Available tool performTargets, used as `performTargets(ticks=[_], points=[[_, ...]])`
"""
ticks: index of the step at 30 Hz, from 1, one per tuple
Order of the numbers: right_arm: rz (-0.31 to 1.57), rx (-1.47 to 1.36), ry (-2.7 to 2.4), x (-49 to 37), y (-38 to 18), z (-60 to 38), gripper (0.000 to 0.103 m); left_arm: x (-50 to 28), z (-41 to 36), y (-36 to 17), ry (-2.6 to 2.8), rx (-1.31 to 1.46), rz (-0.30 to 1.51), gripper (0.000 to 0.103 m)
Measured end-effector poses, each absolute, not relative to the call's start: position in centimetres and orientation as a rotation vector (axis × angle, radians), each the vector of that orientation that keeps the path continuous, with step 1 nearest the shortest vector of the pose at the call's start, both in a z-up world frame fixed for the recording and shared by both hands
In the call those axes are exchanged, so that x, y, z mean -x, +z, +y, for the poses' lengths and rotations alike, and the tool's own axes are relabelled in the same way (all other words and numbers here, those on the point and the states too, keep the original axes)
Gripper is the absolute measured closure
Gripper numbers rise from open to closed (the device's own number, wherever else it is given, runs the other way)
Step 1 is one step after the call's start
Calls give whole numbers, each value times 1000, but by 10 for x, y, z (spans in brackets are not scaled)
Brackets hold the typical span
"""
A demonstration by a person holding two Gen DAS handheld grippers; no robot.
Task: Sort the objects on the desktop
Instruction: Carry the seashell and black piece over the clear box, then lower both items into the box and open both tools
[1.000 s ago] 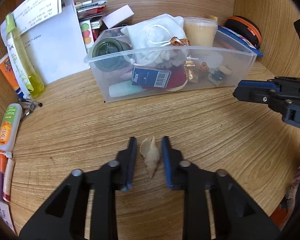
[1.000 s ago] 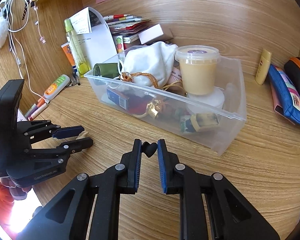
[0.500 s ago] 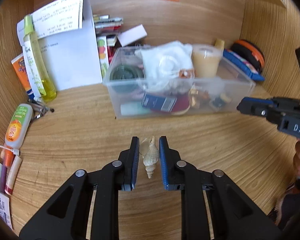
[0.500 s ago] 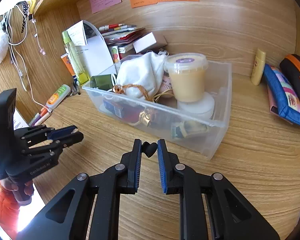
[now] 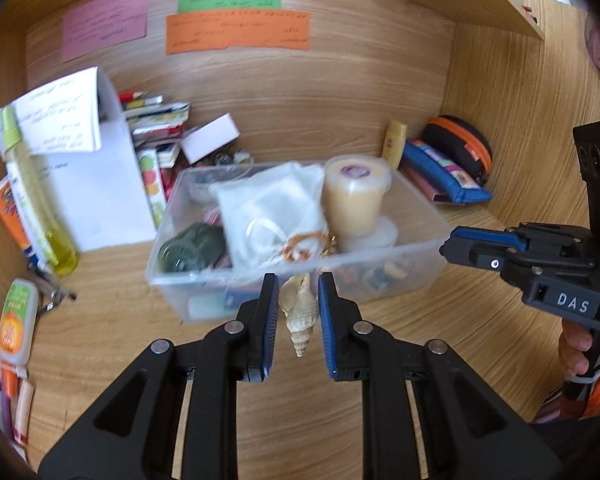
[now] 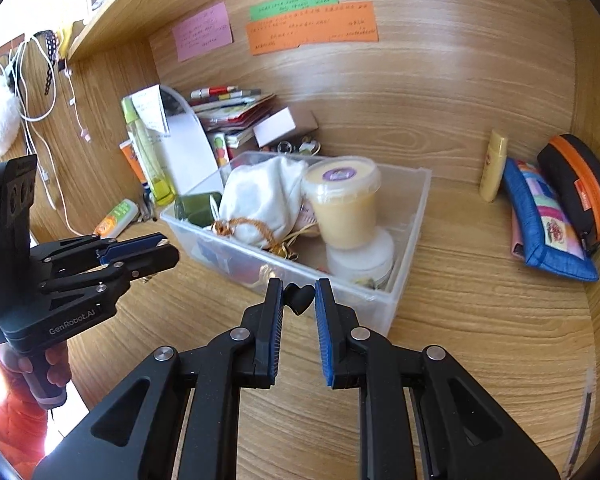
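The left gripper (image 5: 299, 294) is clamped on a pale spiral seashell (image 5: 299, 312), pointed end toward the camera, held clear of the desk just in front of the near wall of the clear plastic bin (image 5: 420, 280). The right gripper (image 6: 299, 300) pinches a small black heart-shaped piece (image 6: 299, 298) between its blue pads, near the bin's front corner. Inside the bin sit a lidded tub of cream-coloured contents (image 6: 342, 208) resting on a flat white round container (image 6: 360, 256), a white drawstring cloth bag (image 6: 260, 200) with a golden cord (image 6: 236, 226) lying on it, and a dark green jar (image 5: 190, 246) on its side; smaller items beneath them are too blurred to name. Behind the bin stand a yellow-green bottle (image 5: 32, 196) and a white paper bag (image 5: 96, 184); to its right lie a blue pouch (image 6: 548, 224) and an orange-trimmed black case (image 6: 580, 192).
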State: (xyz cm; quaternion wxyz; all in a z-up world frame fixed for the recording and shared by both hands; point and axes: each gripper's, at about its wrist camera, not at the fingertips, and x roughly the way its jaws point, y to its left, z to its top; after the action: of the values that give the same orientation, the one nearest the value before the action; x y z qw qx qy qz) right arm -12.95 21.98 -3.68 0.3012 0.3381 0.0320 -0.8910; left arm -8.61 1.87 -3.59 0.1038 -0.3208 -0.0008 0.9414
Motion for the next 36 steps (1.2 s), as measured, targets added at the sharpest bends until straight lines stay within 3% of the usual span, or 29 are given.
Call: performTargets(ticks=[12,31,36], points=[[89,-888,-2418,165,-28,229,89,128,44,-24,2726,908,13,84],[84,-973,-2392,198,-49,225,88,159,65,-49,2638,998,26,84],[74,-971,-2402,199,-48,227,88,155,61,-44,2665,980,32,71]])
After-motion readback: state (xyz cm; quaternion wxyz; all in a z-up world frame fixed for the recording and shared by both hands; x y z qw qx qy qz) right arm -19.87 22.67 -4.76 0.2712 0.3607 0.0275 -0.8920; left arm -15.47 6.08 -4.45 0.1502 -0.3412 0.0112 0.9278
